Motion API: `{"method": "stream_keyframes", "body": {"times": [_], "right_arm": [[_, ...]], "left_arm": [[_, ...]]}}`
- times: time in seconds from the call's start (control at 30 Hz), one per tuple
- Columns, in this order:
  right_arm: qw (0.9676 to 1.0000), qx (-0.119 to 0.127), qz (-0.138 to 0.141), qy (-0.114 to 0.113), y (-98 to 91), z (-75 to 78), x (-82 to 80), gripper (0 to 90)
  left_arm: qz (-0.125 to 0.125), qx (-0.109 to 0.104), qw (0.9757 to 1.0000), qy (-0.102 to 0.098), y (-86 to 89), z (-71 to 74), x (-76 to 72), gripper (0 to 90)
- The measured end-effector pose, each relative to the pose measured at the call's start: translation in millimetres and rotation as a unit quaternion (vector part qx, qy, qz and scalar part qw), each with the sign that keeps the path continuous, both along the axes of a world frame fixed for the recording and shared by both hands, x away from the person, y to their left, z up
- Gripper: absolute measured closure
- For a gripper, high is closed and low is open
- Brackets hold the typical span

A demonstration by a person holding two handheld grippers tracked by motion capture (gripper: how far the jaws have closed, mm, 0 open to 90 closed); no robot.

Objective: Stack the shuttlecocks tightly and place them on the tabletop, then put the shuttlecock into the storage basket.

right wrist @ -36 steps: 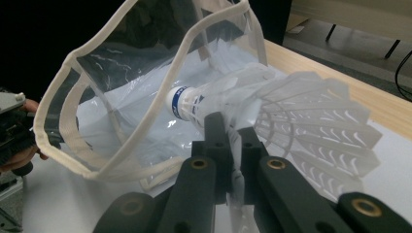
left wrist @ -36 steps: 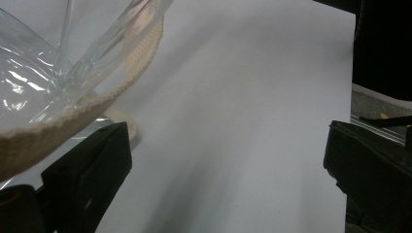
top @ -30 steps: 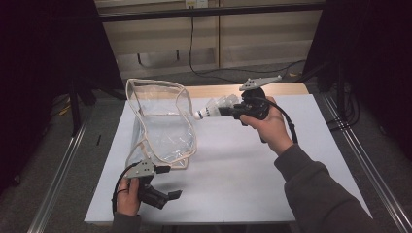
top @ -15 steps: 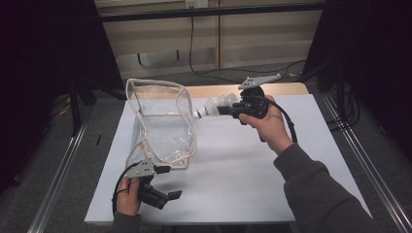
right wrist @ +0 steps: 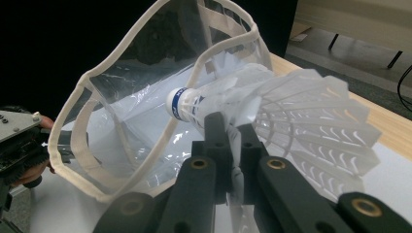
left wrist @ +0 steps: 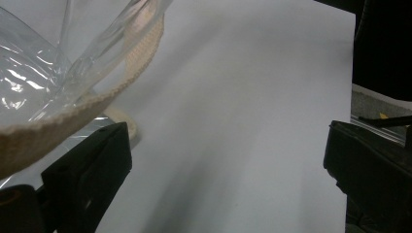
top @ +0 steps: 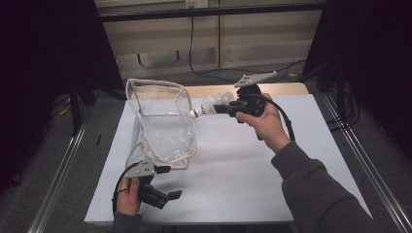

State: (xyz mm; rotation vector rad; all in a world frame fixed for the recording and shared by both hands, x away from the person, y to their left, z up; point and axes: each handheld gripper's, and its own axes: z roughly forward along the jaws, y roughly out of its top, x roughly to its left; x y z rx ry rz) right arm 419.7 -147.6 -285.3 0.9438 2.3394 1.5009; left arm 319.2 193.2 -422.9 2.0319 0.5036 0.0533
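- The right gripper has its jaws pinched tight on the feather skirt of a white shuttlecock; in the right gripper view the two black jaws stand nearly together with the thin white skirt caught between them.
- The shuttlecock is held off the table, lying roughly level, its cork end with the blue band pointing left toward the clear bag.
- That cork end sits just at the right edge of the bag's cream-trimmed opening; whether it has crossed the rim I cannot say for sure, and most of the skirt is plainly outside.
- The left gripper is at the near left of the white table, beside the bag's near corner. In the left gripper view its jaws stand wide apart with bare table between them; the bag's trimmed edge lies above the left jaw, and no grip on it can be made out.
- The bag stands propped open, mouth facing right, and looks empty of anything else.
- Done, as I judge it: the shuttlecock is picked up and brought to the bag's mouth.
- Left, as I judge it: push it farther left, well inside the bag, then let it go and draw the right gripper out.
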Motion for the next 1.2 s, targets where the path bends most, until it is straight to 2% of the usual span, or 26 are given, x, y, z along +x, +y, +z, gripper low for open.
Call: {"method": "stream_keyframes", "body": {"times": [0.17,0.3,0.57,0.87,1.2], "right_arm": [[1.0000,0.005,0.004,-0.001,4.3,4.1,-0.2,87.9],[0.9999,-0.004,0.010,-0.004,11.2,5.7,-1.1,87.8],[0.9997,0.004,0.023,-0.002,26.4,5.3,0.6,87.8],[0.9997,0.008,0.024,-0.003,39.1,6.7,3.0,87.8],[0.9997,0.000,0.023,-0.006,49.6,9.5,2.7,87.8]], "left_arm": [[0.001,-0.001,1.0000,0.001,-0.2,0.1,-0.1,3.5],[0.001,0.000,1.0000,0.001,0.2,-0.1,-0.3,3.5],[0.002,0.002,1.0000,0.003,0.3,-0.5,-0.3,3.5],[-0.001,0.005,1.0000,0.002,0.1,-0.6,-0.1,3.5],[-0.002,0.003,1.0000,0.002,0.0,-1.1,0.2,3.5]]}}
